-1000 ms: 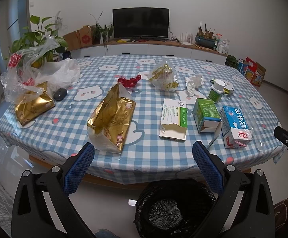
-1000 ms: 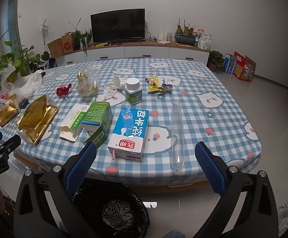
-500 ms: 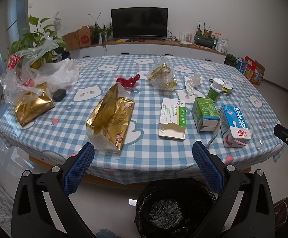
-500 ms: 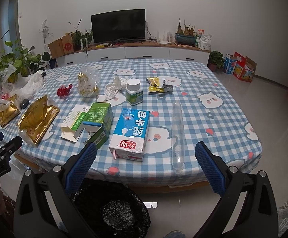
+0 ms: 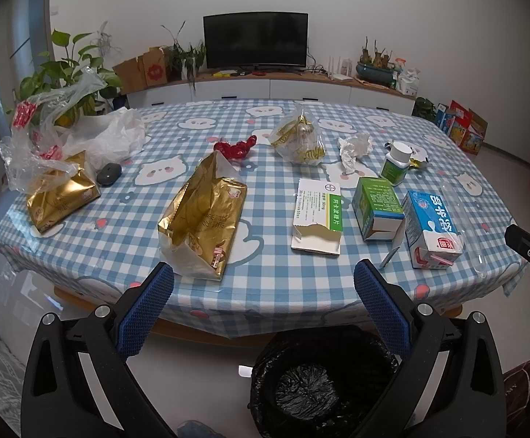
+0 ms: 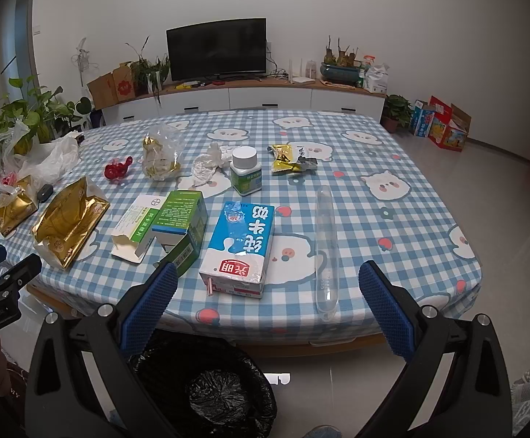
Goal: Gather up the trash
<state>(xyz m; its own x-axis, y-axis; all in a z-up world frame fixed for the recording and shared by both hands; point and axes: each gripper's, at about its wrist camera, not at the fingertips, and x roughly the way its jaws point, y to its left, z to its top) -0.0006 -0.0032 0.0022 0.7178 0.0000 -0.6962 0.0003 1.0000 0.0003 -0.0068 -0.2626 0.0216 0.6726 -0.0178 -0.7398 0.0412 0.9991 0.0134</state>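
Trash lies on a blue checked table: a gold foil bag, a white-green box, a green box, a blue milk carton, a clear plastic tube, a pill bottle, crumpled tissue and a red wrapper. A bin lined with a black bag stands on the floor below the near edge. My left gripper is open before the edge, empty. My right gripper is open too, facing the milk carton.
A second gold bag and clear plastic bags crowd the table's left end, beside a dark mouse-like object. A clear bag with gold wrappers sits mid-table. A TV, cabinet and plants line the far wall.
Both grippers have eased slightly toward the table, so the objects appear a little nearer. Nothing on the table has moved and both stay open.
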